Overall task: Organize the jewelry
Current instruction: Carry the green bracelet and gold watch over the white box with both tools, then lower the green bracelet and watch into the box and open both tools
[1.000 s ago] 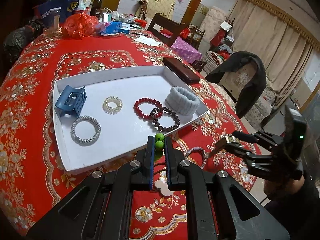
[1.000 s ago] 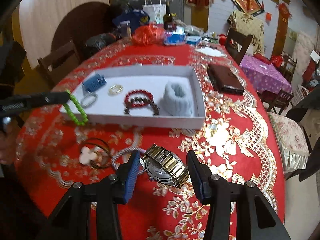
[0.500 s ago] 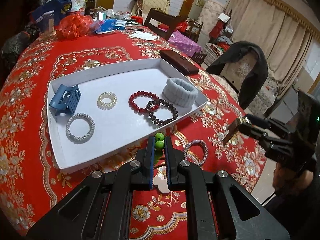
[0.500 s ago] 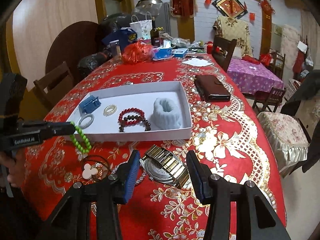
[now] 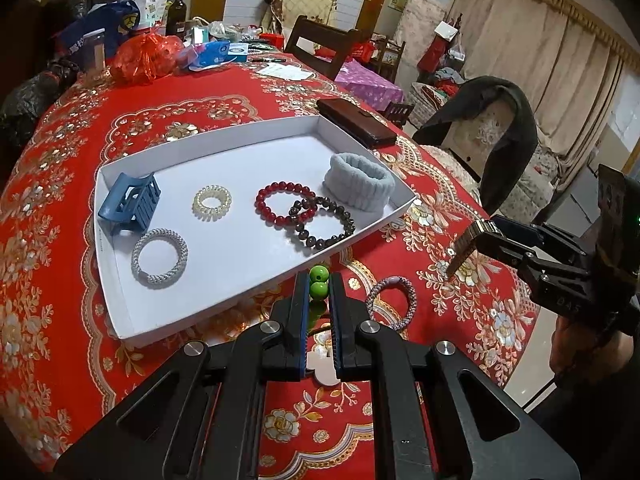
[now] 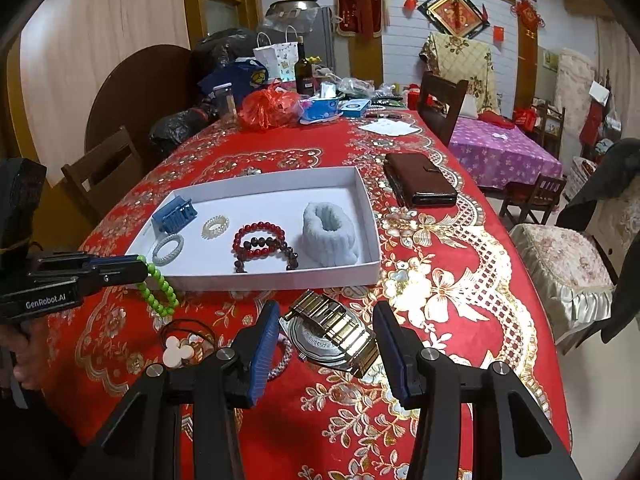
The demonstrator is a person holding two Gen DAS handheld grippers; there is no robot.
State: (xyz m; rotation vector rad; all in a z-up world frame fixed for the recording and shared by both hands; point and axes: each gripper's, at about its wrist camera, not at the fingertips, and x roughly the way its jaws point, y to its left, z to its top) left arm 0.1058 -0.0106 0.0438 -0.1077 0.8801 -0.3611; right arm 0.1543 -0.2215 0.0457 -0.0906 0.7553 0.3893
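Two hand-held claws hover over a counter [image 6: 460, 280] draped in a red and gold floral cloth, each carrying a piece of jewelry above the near edge of a shallow white tray [image 5: 256, 280].

The left claw [image 5: 319, 286] is pressed together on a green bead bracelet [image 6: 158, 290]; in the right wrist view the loop dangles below its tips, just in front of the tray's near left corner.

The right claw [image 6: 326, 340] pinches a gold and silver metal watch [image 6: 332, 336], whose case lies face down between the blue pads, clear of the cloth. From the left wrist view the watch band [image 5: 466, 246] shows edge-on at the tips of that claw, to the right of the tray.

Inside the tray lie a blue hair claw clip [image 5: 130, 204], a clear spiral hair tie [image 5: 212, 202], a white braided bracelet [image 5: 160, 258], a red bead bracelet [image 5: 286, 204] overlapping a dark bead bracelet [image 5: 322, 226], and a pale blue towelling wristband [image 5: 358, 186].

On the cloth just before the tray rest a pink and white braided bracelet [image 5: 392, 298] and a black hair tie with a white mouse-shaped charm [image 6: 176, 350]. A brown leather wallet [image 6: 420, 184] lies beyond the tray's far right corner.
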